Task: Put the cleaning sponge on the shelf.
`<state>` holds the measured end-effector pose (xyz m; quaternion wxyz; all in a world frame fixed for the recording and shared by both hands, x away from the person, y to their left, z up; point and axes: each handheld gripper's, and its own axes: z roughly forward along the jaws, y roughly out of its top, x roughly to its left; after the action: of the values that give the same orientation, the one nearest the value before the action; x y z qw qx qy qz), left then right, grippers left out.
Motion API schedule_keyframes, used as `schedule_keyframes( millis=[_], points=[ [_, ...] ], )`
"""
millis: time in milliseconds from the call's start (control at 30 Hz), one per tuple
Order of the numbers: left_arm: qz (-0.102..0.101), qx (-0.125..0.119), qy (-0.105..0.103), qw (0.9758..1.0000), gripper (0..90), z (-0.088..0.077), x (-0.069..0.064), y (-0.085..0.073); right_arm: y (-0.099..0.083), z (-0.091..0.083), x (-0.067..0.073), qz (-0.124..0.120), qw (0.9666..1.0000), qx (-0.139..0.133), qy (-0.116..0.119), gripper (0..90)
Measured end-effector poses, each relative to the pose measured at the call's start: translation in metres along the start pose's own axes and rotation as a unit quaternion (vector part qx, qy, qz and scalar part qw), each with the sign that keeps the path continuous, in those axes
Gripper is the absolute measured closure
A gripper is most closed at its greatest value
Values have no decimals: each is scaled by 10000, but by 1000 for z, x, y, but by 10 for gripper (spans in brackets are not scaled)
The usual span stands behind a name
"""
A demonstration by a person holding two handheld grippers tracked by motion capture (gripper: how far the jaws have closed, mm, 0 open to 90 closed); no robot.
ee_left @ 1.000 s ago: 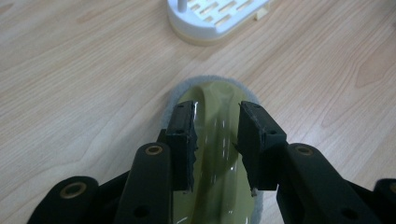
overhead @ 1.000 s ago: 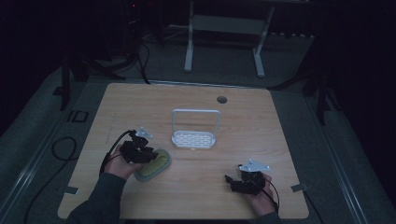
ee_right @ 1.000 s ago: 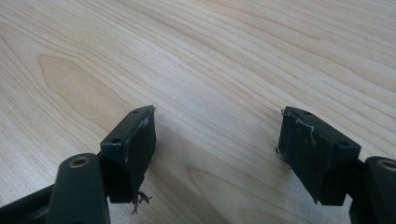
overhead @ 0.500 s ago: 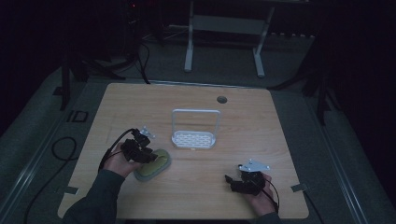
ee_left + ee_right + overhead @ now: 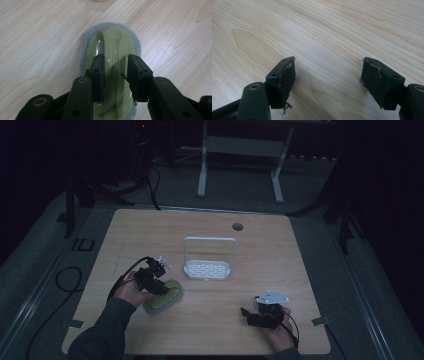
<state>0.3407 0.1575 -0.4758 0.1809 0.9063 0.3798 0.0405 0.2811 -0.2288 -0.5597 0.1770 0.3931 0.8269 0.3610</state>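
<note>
Left gripper (image 5: 114, 75): jaws part open, straddling the raised central handle ridge of the scrubbing pad (image 5: 112, 47). They have just been closing a little, with the ridge between them; a sliver of gap shows on each side, so the pads do not look pressed on it. The pad is pale green plastic on a grey felt base, lying flat on the wooden table (image 5: 37, 37).

High view: left gripper (image 5: 159, 285) sits over the near-left end of the scrubbing pad (image 5: 170, 299), at the table's (image 5: 280, 260) front left. A white wire-handled rack (image 5: 207, 269) stands just beyond, near centre.

Right gripper (image 5: 328, 80): jaws wide open, nothing between them, bare table (image 5: 337, 30) beneath. In the high view it (image 5: 252, 316) rests at the front right, well apart from the pad.
</note>
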Motion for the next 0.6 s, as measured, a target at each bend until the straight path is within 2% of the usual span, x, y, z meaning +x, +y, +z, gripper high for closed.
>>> schedule_keyframes(
  millis=[600],
  points=[
    [119, 487, -2, 9987, 674, 2, 1, 14, 0, 0, 0, 0, 10000, 1, 0, 271]
  ],
)
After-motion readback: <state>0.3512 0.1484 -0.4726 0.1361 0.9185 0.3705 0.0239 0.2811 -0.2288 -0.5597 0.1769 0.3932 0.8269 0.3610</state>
